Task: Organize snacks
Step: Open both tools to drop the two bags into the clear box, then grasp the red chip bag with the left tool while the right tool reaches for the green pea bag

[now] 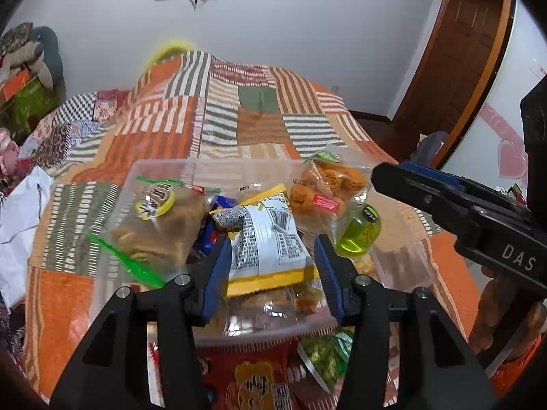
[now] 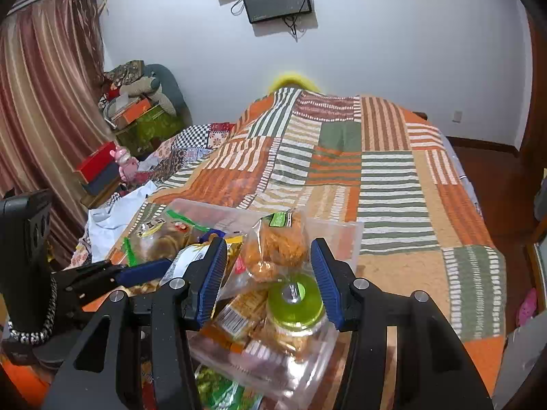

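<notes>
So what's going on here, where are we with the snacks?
A person is working over a clear plastic bin of snacks on a patchwork bedspread, one hand-held gripper in each hand. The left hand-held gripper straddles a white and yellow packet lying on top of the pile; whether its pads press the packet is unclear. The right hand-held gripper hovers over a green-lidded jar, jaws apart. More packets lie outside the bin, nearer the camera.

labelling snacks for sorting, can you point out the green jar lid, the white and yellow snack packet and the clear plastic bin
green jar lid [image 2: 294,295], right wrist view, top face of the lid
white and yellow snack packet [image 1: 270,239], left wrist view, printed white front
clear plastic bin [image 1: 164,165], left wrist view, far rim
</notes>
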